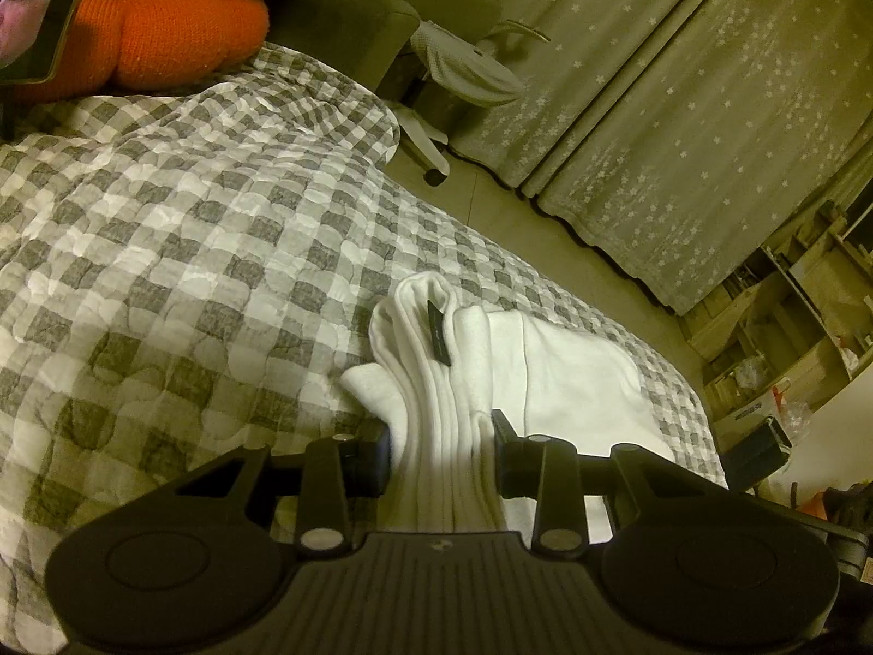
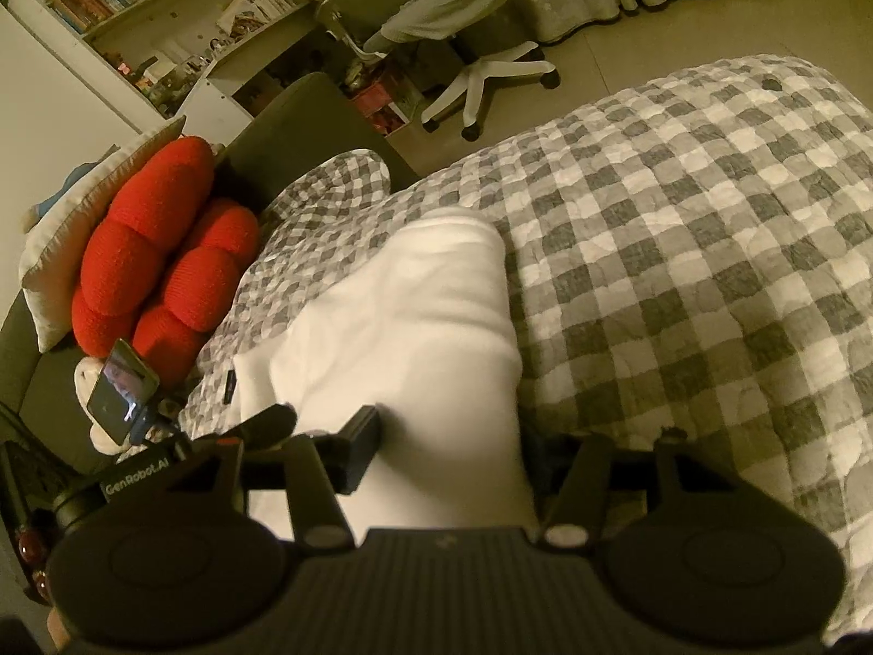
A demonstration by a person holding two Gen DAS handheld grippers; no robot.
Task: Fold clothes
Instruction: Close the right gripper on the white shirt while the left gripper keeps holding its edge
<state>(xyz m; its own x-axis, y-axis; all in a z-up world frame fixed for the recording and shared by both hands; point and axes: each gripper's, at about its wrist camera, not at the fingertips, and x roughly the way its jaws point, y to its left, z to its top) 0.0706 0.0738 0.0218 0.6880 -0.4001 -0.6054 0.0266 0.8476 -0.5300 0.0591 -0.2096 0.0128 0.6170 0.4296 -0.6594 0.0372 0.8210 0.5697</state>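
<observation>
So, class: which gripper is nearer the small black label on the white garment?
Left. The left gripper clamps bunched folds of the white garment just below the black label. The right gripper holds another part, with the label off to its left side.

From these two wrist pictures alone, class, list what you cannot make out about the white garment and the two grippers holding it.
- White fabric garment: its type and full outline; in the left wrist view it is bunched and the left gripper covers its near end.
- Small black label: any text is too small, left wrist view.
- Right gripper: its right finger is hidden behind the blurred cloth, right wrist view.
- The person's hands: out of frame in both views.
</observation>
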